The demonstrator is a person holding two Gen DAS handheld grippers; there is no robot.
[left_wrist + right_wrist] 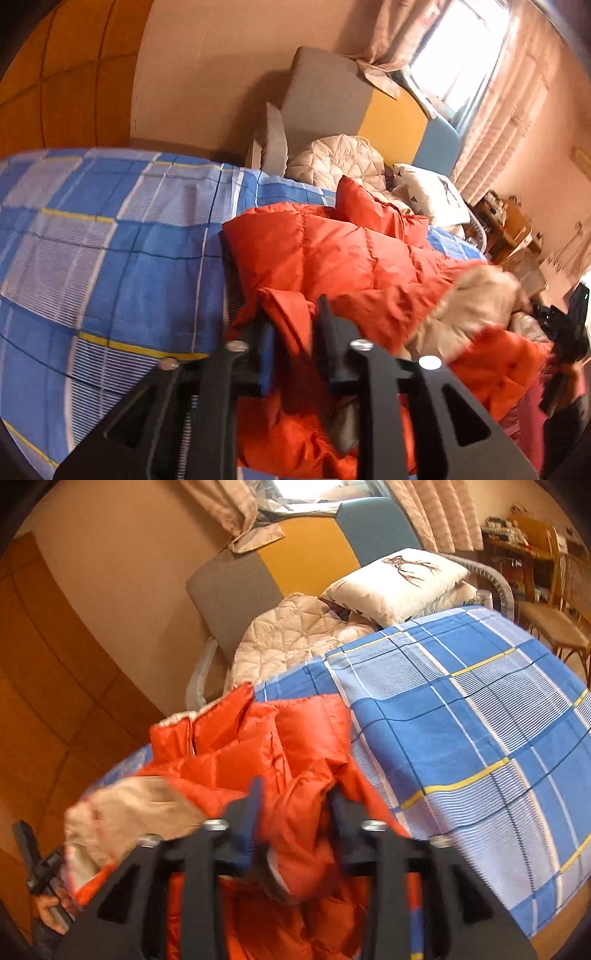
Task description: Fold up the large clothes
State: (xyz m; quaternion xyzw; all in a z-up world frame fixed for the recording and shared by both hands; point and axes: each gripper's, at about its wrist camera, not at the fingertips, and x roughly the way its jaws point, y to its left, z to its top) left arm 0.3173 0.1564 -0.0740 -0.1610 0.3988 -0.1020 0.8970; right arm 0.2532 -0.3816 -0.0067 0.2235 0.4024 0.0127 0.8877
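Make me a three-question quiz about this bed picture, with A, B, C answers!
1. Where does the orange down jacket lie?
A. on the checked bedsheet
B. on a chair
C. on the floor

2. What colour is the jacket's lining?
A. green
B. beige
C. black

3. How does the white pillow sit?
A. under the jacket
B. hanging from the curtain
C. at the head of the bed, apart from the jacket

Answers:
1. A, blue checked sheet shows all around the jacket.
2. B, the turned-out inside is pale beige.
3. C, it rests by the headboard, with bare sheet between it and the jacket.
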